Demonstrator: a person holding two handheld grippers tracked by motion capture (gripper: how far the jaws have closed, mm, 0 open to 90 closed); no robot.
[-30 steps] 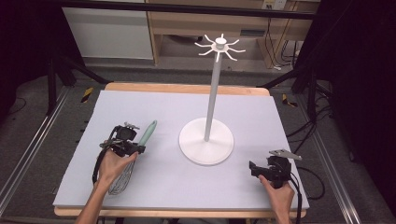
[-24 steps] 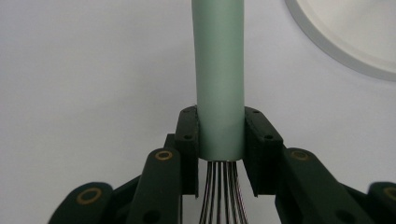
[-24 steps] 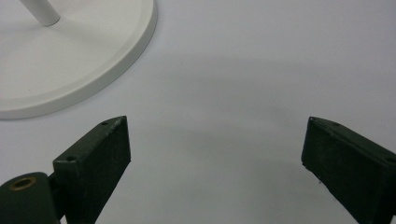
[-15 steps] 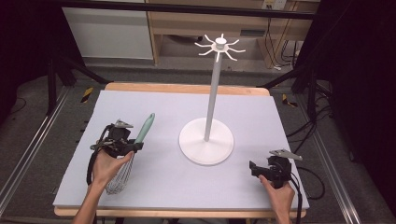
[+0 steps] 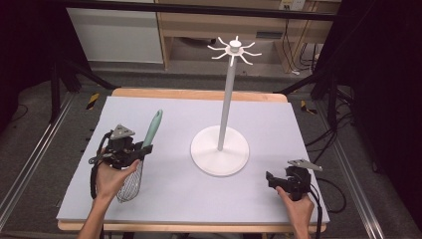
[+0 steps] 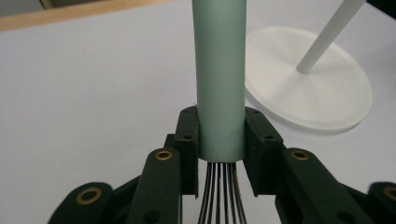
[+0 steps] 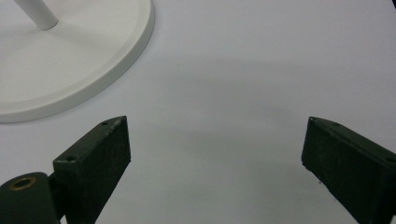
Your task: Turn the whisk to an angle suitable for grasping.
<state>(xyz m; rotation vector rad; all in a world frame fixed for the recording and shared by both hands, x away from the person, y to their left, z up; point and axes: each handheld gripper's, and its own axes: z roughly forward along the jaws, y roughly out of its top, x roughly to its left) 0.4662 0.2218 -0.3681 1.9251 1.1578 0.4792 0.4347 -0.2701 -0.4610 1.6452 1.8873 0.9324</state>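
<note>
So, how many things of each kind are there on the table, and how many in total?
Whisk with green handle, held in the left tongs: 1
White hook stand: 1
Hand-held tongs, left and right: 2
Total: 4

At the left of the high view a whisk (image 5: 144, 149) has a pale mint-green handle and silvery-grey wires, and the left gripper (image 5: 130, 151) on it is black with a grey plate on top. At the centre a plain white stand (image 5: 220, 149) rises from a round white base. The right gripper (image 5: 278, 180), lower right, is black with brass-coloured rivets. The table (image 5: 174, 199) has a pale lilac-grey mat and a light wooden edge
</note>
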